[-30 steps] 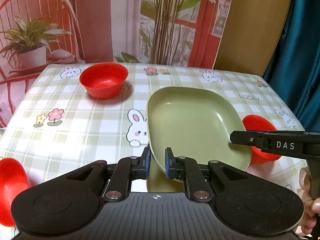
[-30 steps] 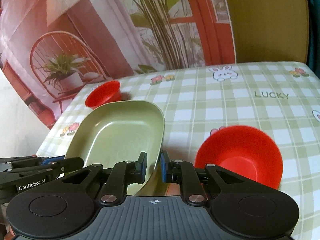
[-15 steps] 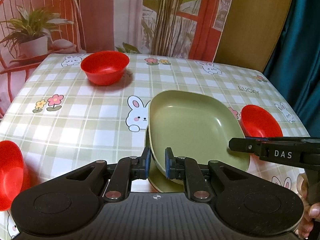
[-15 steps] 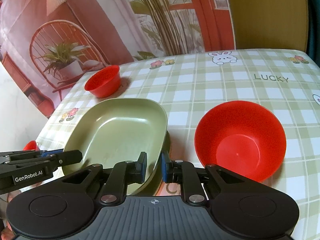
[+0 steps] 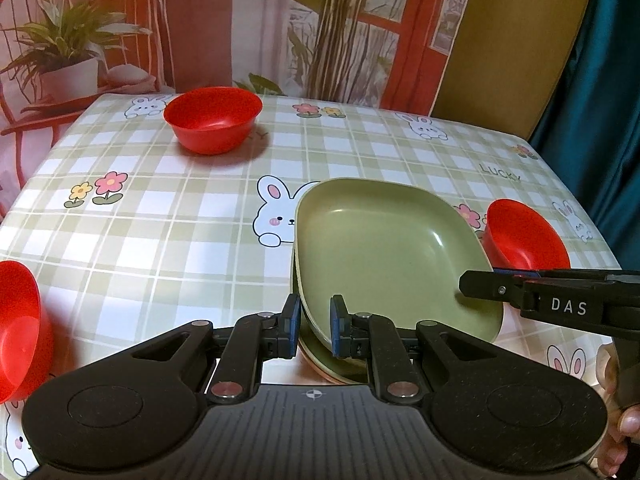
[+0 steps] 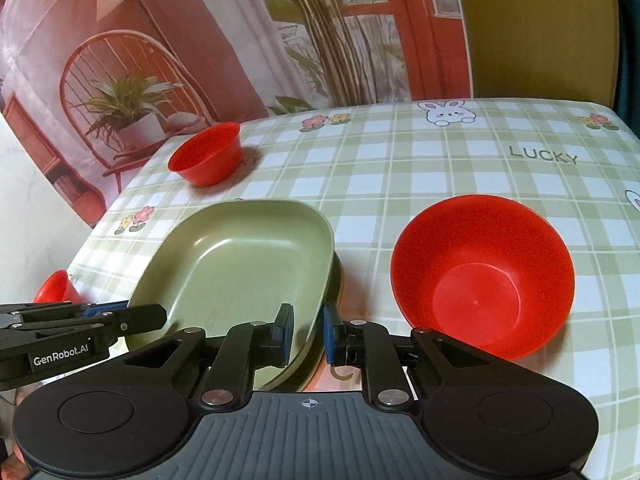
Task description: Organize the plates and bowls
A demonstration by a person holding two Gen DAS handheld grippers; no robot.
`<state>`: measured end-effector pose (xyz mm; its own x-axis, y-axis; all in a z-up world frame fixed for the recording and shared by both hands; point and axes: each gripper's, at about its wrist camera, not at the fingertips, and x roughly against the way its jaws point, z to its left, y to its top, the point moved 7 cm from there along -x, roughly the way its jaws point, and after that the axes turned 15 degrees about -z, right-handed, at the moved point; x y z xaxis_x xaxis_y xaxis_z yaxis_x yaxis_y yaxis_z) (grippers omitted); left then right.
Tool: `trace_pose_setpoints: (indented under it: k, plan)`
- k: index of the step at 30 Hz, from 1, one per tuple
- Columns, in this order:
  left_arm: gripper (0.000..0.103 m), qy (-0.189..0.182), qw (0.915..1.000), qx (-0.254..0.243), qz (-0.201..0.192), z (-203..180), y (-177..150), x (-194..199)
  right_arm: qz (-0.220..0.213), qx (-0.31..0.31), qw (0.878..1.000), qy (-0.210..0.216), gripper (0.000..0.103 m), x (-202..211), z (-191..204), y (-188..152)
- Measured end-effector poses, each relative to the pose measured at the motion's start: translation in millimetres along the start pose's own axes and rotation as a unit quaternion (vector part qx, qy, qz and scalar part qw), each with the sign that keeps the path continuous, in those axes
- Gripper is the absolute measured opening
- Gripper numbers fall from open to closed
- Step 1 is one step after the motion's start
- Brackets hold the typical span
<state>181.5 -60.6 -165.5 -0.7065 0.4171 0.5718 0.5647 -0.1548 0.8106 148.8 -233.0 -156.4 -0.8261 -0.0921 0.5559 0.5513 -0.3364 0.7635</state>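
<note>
Sitting at the far left edge of the checked tablecloth [image 5: 160,240] was a red bowl [image 5: 16,328], w/ a second red bowl [image 5: 212,118] toward the back-left. Next came the left gripper [image 5: 314,326], fingers clamped on the near rim of the green plate [image 5: 384,248], which lay on another plate [image 5: 320,356] underneath. Right gripper [image 6: 306,330] pinched the plate's opposite rim, and a third red bowl [image 6: 482,276] stood just beside it at right.

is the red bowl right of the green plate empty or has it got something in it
Empty. The right wrist view looks straight into the red bowl, showing only its bare red bottom.
</note>
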Motion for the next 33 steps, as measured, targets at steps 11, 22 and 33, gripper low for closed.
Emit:
trace_pose_setpoints:
  k: [11,22,33]
  plan:
    - [0.021,-0.004,0.9999,0.009,0.002,0.7,-1.3,1.3,0.000,0.009,1.000,0.006,0.018,-0.3,1.8,-0.1]
    - [0.021,-0.005,0.9999,0.010,0.002,1.4,-1.7,0.9,0.000,0.011,1.000,0.006,0.020,0.6,2.6,-0.1]
    - [0.025,-0.003,0.9997,0.022,0.005,2.6,-1.6,-0.2,-0.005,0.001,1.000,0.001,0.023,2.4,-2.5,1.8]
